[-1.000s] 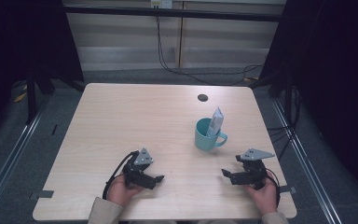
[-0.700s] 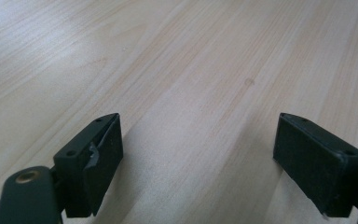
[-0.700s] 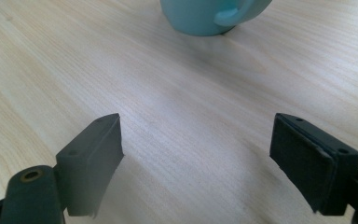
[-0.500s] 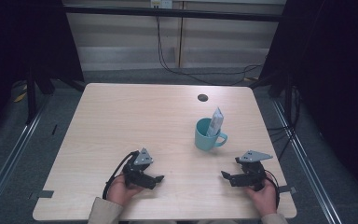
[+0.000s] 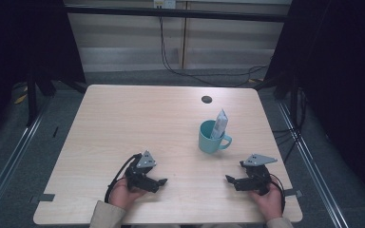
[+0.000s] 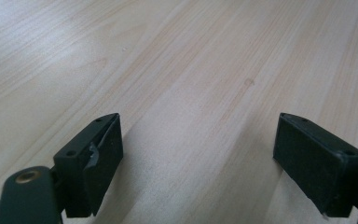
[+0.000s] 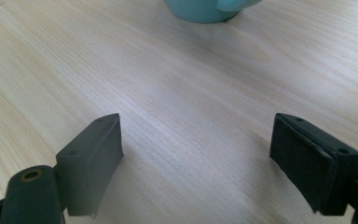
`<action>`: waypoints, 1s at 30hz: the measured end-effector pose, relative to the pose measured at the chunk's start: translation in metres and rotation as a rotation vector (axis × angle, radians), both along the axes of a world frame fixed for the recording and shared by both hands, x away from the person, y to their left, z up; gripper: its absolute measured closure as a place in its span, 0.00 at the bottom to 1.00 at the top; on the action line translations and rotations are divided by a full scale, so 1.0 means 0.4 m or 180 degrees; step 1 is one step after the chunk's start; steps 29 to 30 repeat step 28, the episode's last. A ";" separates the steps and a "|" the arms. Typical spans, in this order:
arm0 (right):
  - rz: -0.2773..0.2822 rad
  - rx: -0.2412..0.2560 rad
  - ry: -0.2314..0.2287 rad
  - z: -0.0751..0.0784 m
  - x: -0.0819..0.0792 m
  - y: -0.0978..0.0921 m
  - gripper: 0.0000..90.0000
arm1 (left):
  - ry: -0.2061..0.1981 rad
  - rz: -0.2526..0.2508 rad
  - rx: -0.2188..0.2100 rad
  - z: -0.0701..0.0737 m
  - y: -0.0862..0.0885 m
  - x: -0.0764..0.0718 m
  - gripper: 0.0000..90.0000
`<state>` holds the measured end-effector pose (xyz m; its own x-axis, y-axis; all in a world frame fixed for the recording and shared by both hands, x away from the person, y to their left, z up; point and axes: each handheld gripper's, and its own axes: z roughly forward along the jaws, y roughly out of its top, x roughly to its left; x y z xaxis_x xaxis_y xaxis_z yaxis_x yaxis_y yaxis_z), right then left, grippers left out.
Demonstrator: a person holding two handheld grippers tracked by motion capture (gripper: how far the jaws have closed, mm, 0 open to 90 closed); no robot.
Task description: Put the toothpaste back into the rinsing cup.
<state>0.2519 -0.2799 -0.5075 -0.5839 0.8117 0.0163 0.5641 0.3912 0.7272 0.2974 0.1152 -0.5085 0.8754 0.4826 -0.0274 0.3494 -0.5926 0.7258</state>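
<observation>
Gaping wide, both black tongs [image 5: 159,182] [image 5: 230,180] rest near a glossy teal mug [image 5: 210,138] holding a crinkled packet [image 5: 220,124].

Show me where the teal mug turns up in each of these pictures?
High view: the mug stands right of the table's middle, a packet upright in it, beyond the right gripper.
Left gripper view: bare tabletop between its jaws, no mug.
Right gripper view: the mug's base at the top edge.
Shared landmark: the pale wood grain.

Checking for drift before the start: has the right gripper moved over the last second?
Barely. Against the mug, the right gripper has slid slightly toward the person's table edge, jaws open above bare wood.
</observation>
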 end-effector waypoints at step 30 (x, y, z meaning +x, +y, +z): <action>0.0026 0.0008 0.0023 -0.007 -0.001 -0.003 0.16 | 0.0001 0.0001 0.0001 0.000 0.000 0.000 0.17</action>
